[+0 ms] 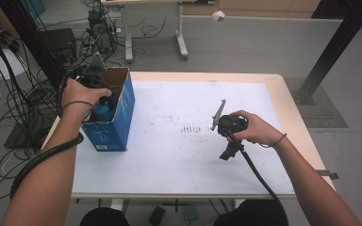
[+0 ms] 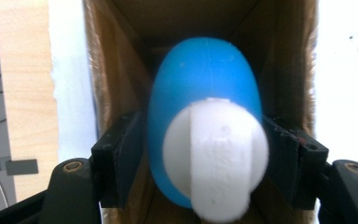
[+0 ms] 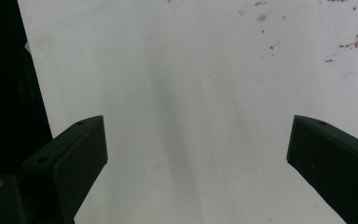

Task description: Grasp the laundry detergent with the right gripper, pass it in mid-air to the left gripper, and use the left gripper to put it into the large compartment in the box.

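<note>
A blue bottle with a white cap lies inside an open blue cardboard box at the table's left edge. My left gripper reaches down into that box, and its pads stand close on either side of the bottle without visibly pressing on it. In the high view the bottle shows just below the hand holding the left gripper. My right gripper hovers over the white table surface right of centre. Its jaws stand wide apart around bare table.
The white table top has a wooden rim and a patch of small reddish marks near its middle. Cables and equipment crowd the floor beyond the left edge. A cable trails from the right gripper toward the near edge.
</note>
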`<state>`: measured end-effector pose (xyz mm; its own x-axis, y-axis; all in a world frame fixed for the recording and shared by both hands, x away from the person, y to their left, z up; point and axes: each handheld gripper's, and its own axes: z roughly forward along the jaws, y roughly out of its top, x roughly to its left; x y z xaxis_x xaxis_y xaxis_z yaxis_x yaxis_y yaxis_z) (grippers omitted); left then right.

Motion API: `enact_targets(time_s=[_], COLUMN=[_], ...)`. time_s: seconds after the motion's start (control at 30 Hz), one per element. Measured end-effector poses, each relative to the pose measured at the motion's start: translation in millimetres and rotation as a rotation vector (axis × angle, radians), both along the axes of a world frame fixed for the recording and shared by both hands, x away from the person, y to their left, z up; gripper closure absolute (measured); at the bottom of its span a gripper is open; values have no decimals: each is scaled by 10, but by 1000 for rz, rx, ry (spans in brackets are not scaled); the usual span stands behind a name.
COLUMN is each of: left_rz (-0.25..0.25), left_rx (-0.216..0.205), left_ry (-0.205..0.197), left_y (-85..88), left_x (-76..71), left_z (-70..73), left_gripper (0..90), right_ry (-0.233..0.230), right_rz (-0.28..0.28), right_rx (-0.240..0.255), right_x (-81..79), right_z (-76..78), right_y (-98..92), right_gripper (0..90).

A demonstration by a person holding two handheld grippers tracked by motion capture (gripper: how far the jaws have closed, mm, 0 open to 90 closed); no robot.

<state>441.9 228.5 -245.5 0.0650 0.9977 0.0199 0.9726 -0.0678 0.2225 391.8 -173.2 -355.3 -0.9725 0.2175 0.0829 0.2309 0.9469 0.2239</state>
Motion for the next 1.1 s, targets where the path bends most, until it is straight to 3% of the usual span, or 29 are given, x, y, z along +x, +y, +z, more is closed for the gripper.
enact_targets(time_s=[0.5,1.1], left_rz=[-18,-55], left_rx=[-3,11], left_ry=[-37,-95], left_y=[-22,-188], left_x=[-34,-143], left_z=[425,969], left_gripper=[286,189], right_ry=[11,7], right_rz=[9,16], right_rx=[-2,-5], right_x=[0,5], right_z=[0,26], right_y=[19,51], right_gripper=[49,49])
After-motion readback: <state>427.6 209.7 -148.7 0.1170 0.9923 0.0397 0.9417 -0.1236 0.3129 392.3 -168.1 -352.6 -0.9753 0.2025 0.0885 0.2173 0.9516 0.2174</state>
